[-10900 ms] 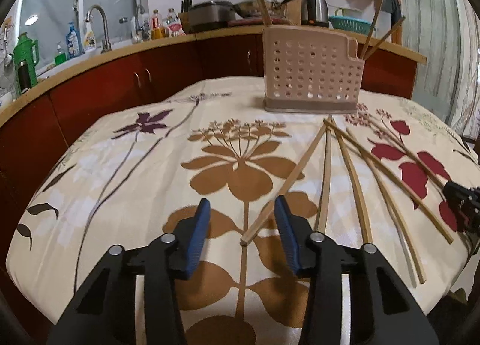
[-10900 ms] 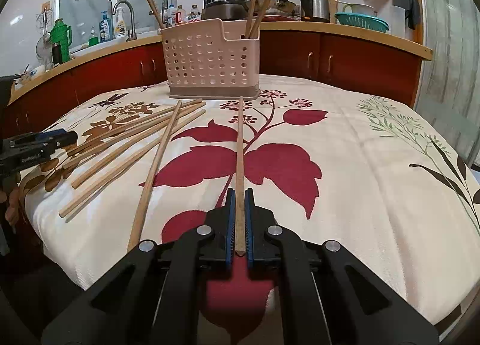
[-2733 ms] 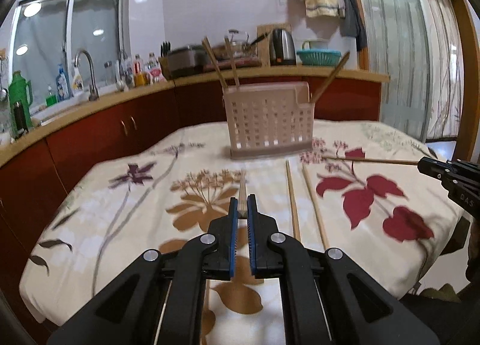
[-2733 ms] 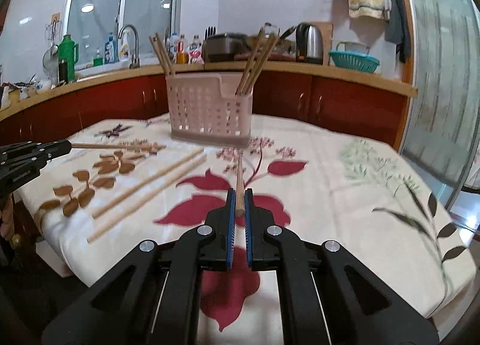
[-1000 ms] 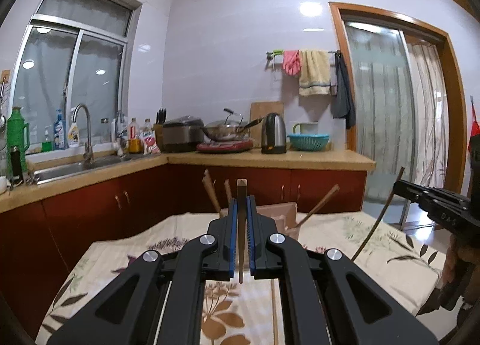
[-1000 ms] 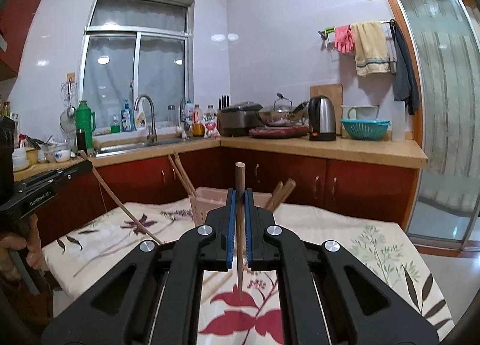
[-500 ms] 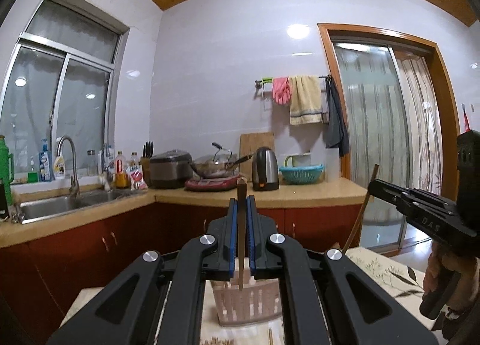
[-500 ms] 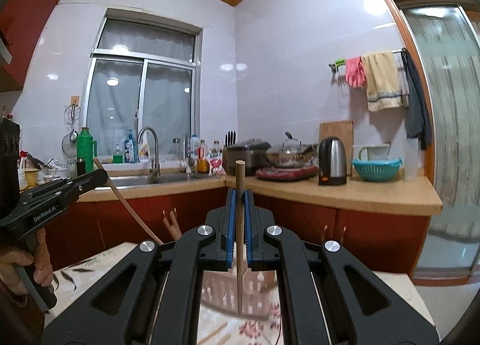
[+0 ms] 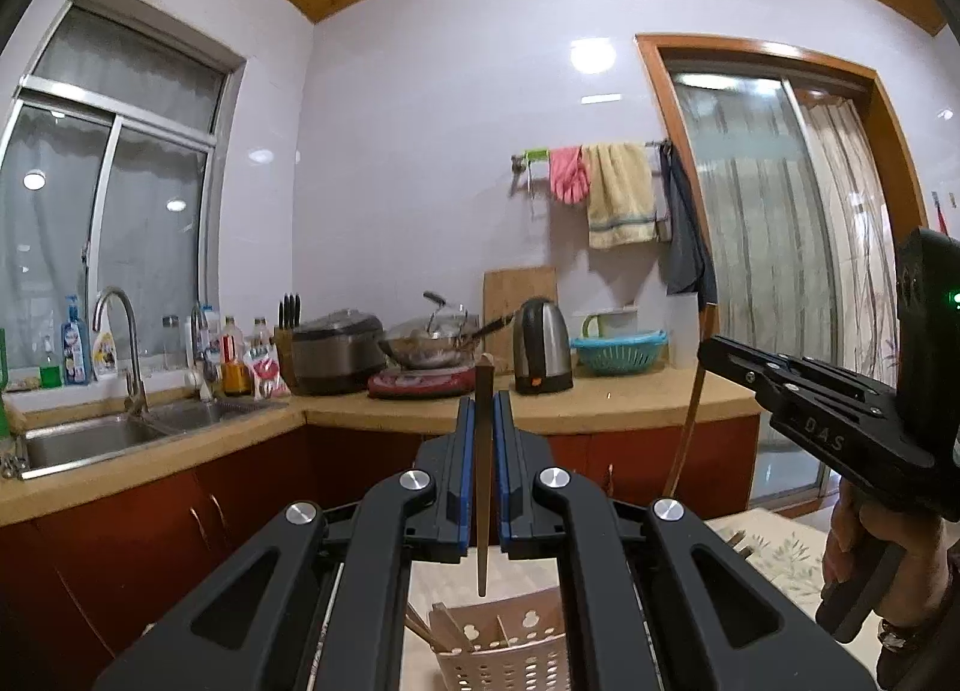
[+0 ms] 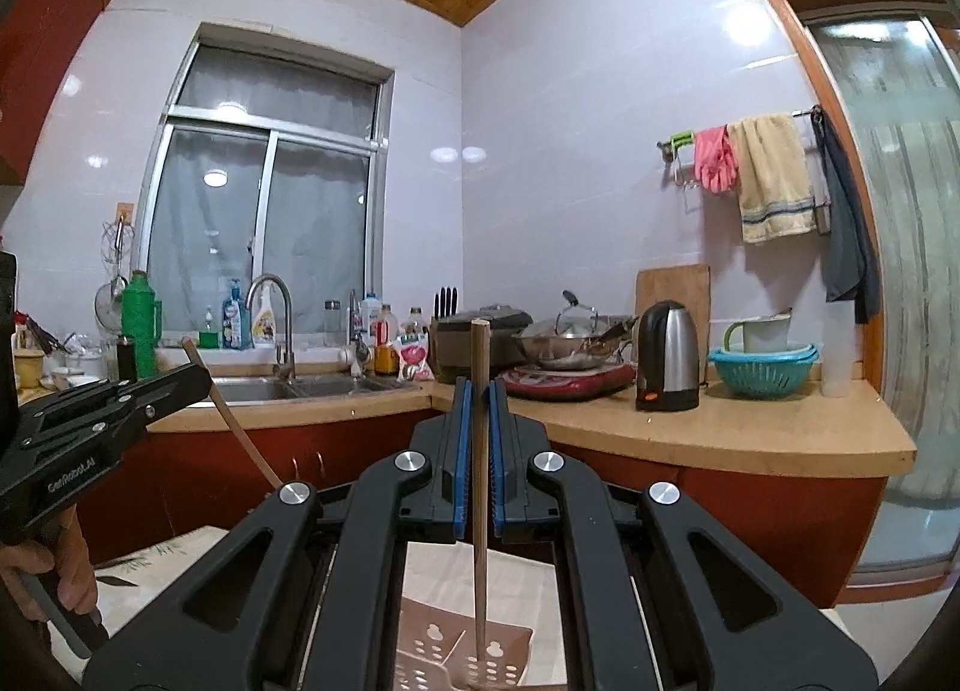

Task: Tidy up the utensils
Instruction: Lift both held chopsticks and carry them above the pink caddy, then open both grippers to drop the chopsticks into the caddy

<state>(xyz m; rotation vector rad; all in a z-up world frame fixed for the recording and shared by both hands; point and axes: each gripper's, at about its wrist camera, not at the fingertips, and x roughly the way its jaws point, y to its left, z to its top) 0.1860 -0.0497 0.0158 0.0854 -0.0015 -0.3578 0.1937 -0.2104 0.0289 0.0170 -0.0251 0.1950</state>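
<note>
Both grippers [image 9: 485, 439] [image 10: 478, 433] raised since earlier, each clamping an upright chopstick [image 9: 483, 487] [image 10: 479, 487] hanging tip-down above the holder [image 9: 510, 649].

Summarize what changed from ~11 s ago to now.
Left gripper, open then, took a chopstick; both grippers lifted theirs upright over the holder. Right gripper kept its grip on its chopstick. The holder gained chopsticks but stayed put.

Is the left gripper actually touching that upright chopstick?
Touching. In the left wrist view, the left gripper has its blue pads shut against both sides of the chopstick, holding it upright above the holder.
</note>
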